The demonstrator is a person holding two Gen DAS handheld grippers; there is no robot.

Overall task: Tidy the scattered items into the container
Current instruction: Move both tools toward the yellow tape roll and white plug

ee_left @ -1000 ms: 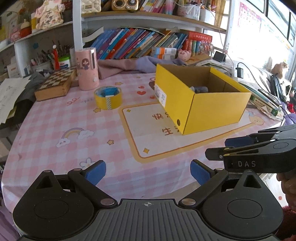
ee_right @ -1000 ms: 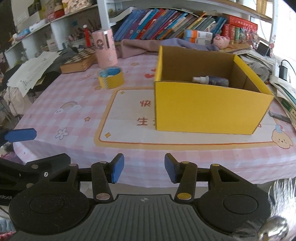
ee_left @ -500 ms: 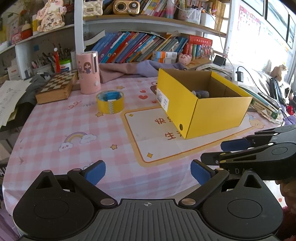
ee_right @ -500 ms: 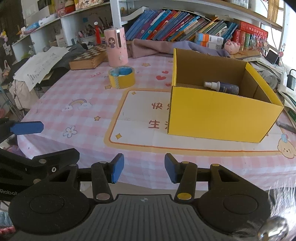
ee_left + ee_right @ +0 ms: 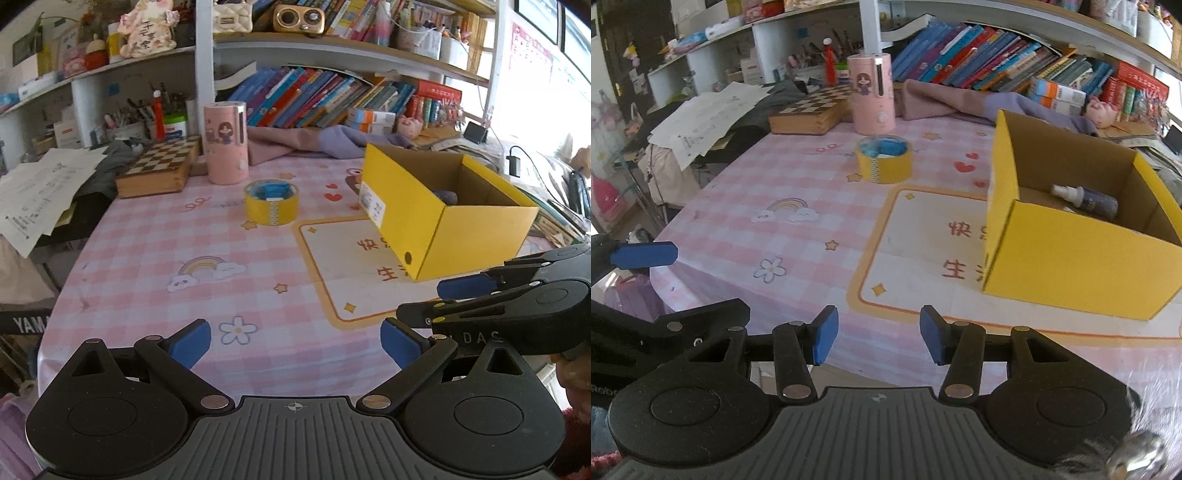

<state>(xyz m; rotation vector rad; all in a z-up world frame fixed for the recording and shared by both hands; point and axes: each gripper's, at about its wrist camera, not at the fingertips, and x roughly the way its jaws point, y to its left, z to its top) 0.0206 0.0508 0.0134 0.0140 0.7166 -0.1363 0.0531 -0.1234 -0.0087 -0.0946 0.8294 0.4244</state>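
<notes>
Blue-padded left tongs [image 5: 295, 341] hover with their jaws spread wide over the near edge of the pink checked worktop [image 5: 155, 266], gripping nothing and touching nothing. The right tongs [image 5: 875, 336] stand at a narrower gap, also empty, above the same near edge; from the left wrist view they [image 5: 443, 295] show side-on at the right. A yellow cardboard box [image 5: 1082, 266] sits open on the printed mat, and a small dark spray bottle with a white cap [image 5: 1086, 197] lies on its floor. A yellow roll of tape with a blue core [image 5: 271, 201] lies flat on the worktop left of the box, apart from it, just in front of a pink cylindrical container [image 5: 225, 144]. A wooden chessboard case [image 5: 159, 170] rests beside that container.
</notes>
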